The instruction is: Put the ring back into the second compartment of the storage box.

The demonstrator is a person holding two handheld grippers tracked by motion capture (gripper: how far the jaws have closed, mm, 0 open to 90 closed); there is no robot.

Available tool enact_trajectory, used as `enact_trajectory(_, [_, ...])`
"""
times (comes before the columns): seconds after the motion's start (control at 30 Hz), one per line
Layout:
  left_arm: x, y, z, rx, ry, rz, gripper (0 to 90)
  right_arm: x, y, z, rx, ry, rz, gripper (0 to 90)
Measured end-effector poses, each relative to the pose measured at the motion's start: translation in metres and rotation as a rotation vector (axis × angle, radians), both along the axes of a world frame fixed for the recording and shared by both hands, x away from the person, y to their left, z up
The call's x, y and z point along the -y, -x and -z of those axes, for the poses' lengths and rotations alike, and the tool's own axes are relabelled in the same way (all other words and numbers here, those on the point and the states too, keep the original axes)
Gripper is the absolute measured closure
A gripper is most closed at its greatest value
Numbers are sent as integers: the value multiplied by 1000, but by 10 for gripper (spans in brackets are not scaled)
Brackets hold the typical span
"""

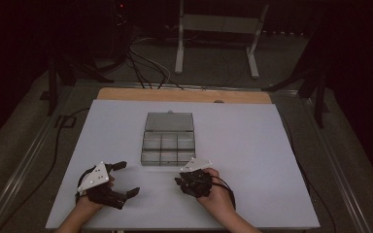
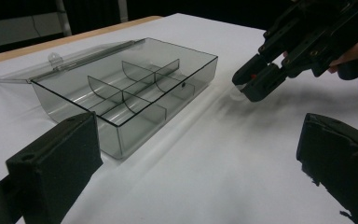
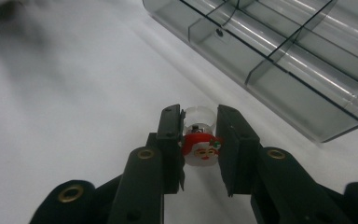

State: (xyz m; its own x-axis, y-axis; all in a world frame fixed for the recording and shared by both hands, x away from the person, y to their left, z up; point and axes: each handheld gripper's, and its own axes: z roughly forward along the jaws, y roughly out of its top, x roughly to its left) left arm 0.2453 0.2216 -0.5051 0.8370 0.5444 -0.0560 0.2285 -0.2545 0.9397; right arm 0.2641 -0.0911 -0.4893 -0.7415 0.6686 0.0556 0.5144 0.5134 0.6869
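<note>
Here our right gripper (image 3: 200,149) pinches the Santa ring (image 3: 199,148); we lift gently toward the compartment box (image 3: 279,56) just ahead, while our left gripper (image 1: 121,180) waits open.

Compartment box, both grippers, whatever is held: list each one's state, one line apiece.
Clear compartment box: open, lid folded flat behind it, compartments empty.
Left gripper: jaws open, holding nothing.
Right gripper: jaws shut on the Santa ring.
Santa ring: clamped between the jaws, near the box's front wall.
</note>
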Motion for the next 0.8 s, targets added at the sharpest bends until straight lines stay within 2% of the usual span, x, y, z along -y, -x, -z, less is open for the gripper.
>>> enact_trajectory(0.47, [0, 0, 0, 0, -1, 3, 9, -4, 0, -17, 18, -18, -19, 717])
enact_trajectory(0.8, [2, 1, 0, -1, -2, 9, 9, -9, -6, -30, 35, -19, -26, 717])
